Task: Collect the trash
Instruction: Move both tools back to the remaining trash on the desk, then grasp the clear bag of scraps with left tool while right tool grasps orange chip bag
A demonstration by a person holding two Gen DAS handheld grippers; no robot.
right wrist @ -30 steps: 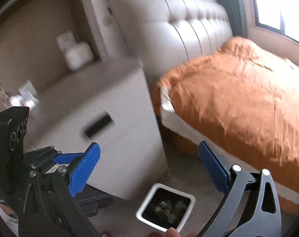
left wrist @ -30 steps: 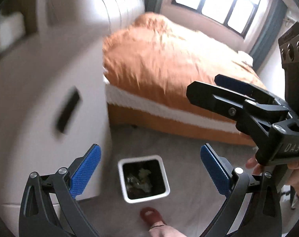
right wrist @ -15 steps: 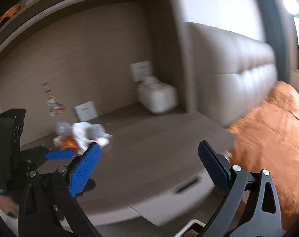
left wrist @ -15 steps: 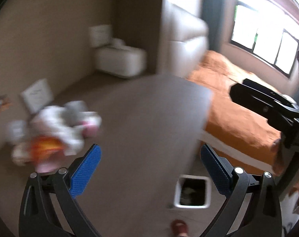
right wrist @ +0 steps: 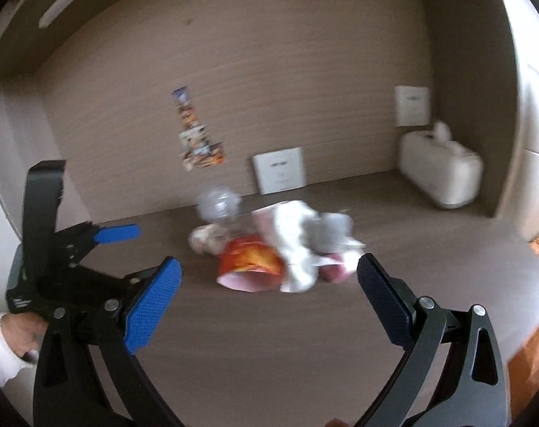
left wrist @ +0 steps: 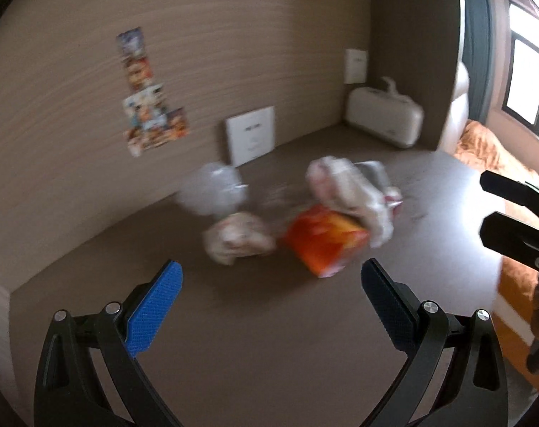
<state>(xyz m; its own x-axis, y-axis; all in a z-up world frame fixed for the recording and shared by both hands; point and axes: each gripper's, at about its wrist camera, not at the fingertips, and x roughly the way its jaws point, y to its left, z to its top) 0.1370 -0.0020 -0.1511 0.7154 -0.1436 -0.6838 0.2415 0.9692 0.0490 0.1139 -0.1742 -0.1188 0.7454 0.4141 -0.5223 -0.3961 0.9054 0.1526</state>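
A blurred pile of trash lies on the brown desk top [left wrist: 255, 338]: an orange snack packet [left wrist: 323, 242], a crumpled white wrapper [left wrist: 355, 192], a crumpled paper [left wrist: 235, 238] and clear plastic [left wrist: 212, 188]. My left gripper [left wrist: 269, 299] is open and empty, just short of the pile. My right gripper [right wrist: 269, 291] is open and empty, the orange packet [right wrist: 250, 261] and white wrapper [right wrist: 298, 238] just beyond its fingertips. The left gripper also shows in the right wrist view [right wrist: 102, 245], and the right gripper's black jaws show at the right edge of the left wrist view.
A white tissue box [left wrist: 385, 121] stands in the back right corner, a white card [left wrist: 250, 138] leans on the wood wall, and stickers [left wrist: 148, 106] hang on it. The orange bed [left wrist: 490, 149] lies past the desk's right edge.
Both grippers have swung up from the floor bin and bed to the desk top and come closer to the trash pile. Both stay open.
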